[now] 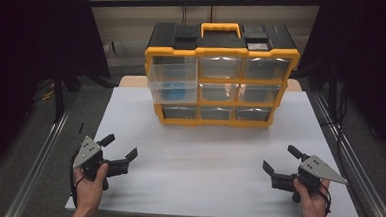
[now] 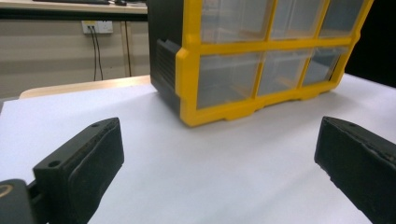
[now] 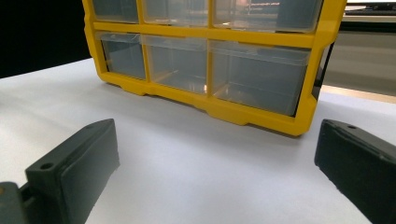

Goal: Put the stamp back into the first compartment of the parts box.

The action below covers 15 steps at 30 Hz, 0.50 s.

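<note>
A: High view — position?
B: Above the near edge of the white table (image 1: pixel 202 174), facing forward and down; the yellow drawer cabinet (image 1: pixel 222 75) stands far from it, across the table.

A: Left gripper view?
B: Low over the table, near the cabinet (image 2: pixel 261 60), facing its front and left end.

A: Right gripper view?
B: Equally low, facing the cabinet (image 3: pixel 210 56) front and right end.

A: Shared?
B: All three: cabinet front and the tabletop before it.

Lab bench, white table (image 1: pixel 202 179), dark curtains (image 1: pixel 28 55), aluminium rails (image 1: pixel 38 160), wall socket (image 2: pixel 97 27)
</note>
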Each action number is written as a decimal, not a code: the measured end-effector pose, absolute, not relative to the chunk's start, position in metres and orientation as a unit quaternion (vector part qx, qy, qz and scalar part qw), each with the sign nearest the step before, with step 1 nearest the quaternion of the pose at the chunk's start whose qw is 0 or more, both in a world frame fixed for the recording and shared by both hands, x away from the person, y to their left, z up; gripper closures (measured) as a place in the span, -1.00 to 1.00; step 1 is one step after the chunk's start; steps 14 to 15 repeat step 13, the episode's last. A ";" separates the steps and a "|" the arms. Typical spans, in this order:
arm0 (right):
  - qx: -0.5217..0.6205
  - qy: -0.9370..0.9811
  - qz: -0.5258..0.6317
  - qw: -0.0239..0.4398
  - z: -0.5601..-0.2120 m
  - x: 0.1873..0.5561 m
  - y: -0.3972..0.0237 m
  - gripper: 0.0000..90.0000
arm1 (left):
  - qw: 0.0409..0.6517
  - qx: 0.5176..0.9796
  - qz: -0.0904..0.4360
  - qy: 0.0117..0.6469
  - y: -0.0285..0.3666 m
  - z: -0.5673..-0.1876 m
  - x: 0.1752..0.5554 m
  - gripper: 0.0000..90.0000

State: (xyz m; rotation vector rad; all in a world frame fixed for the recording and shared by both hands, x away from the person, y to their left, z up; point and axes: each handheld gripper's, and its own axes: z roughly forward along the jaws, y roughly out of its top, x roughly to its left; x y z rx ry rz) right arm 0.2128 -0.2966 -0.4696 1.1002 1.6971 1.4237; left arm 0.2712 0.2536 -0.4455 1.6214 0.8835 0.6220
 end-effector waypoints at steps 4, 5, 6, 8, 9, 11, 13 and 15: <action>0.419 0.648 0.544 0.331 -0.470 0.212 -0.297 -1.00 | 0.556 0.686 0.271 0.382 0.255 -0.449 0.267 -0.97; 0.418 0.647 0.545 0.330 -0.470 0.212 -0.297 -1.00 | 0.555 0.683 0.276 0.386 0.254 -0.449 0.266 -0.97; 0.419 0.647 0.544 0.330 -0.470 0.212 -0.297 -1.00 | 0.553 0.684 0.280 0.385 0.253 -0.449 0.264 -0.97; 0.418 0.648 0.545 0.331 -0.470 0.212 -0.297 -1.00 | 0.556 0.685 0.285 0.376 0.250 -0.451 0.263 -0.97; 0.419 0.649 0.543 0.329 -0.470 0.212 -0.297 -1.00 | 0.552 0.689 0.285 0.373 0.250 -0.452 0.262 -0.97; 0.420 0.649 0.543 0.329 -0.470 0.212 -0.298 -1.00 | 0.550 0.692 0.276 0.377 0.250 -0.455 0.263 -0.97; 0.420 0.649 0.542 0.330 -0.470 0.213 -0.298 -1.00 | 0.548 0.687 0.277 0.389 0.251 -0.455 0.265 -0.97; 0.420 0.649 0.542 0.330 -0.470 0.213 -0.298 -1.00 | 0.548 0.687 0.277 0.389 0.251 -0.455 0.265 -0.97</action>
